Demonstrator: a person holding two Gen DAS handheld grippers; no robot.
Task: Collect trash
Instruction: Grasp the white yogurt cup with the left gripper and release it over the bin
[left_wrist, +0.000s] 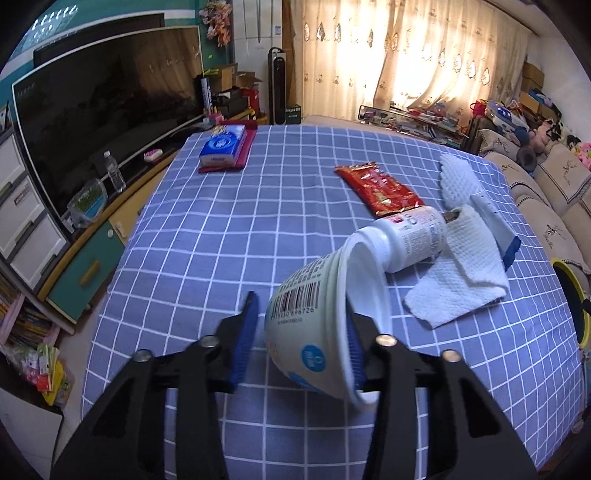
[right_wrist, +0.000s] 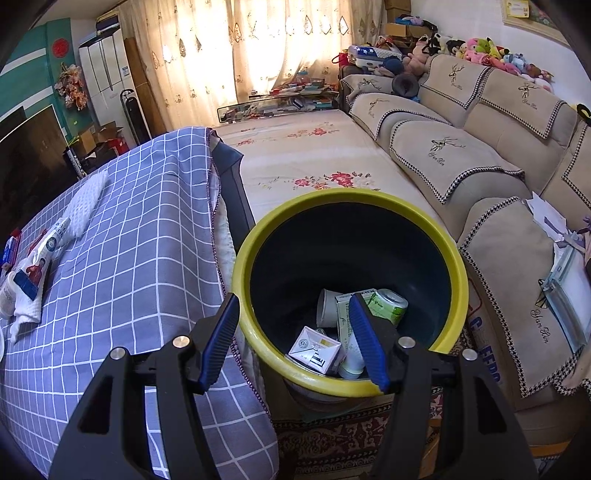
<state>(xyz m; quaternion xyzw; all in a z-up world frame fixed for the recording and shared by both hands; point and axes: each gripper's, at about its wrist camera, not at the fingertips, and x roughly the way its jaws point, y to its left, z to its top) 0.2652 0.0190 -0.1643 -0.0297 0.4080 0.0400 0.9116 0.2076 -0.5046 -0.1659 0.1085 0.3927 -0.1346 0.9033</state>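
A white paper bowl with a barcode lies tipped on the blue checked tablecloth. My left gripper straddles its wall, with one finger inside the mouth. The outer pad stands a sliver off the side, so it is not pressed. Behind the bowl lie a white bottle, a red wrapper, a white paper towel and a white foam net. My right gripper hangs open and empty over the yellow-rimmed bin. The bin holds a small carton, cups and a tube.
A blue tissue pack lies on a red mat at the table's far left. A large TV stands on a cabinet left of the table. The bin stands on the floor between the table edge and a beige sofa.
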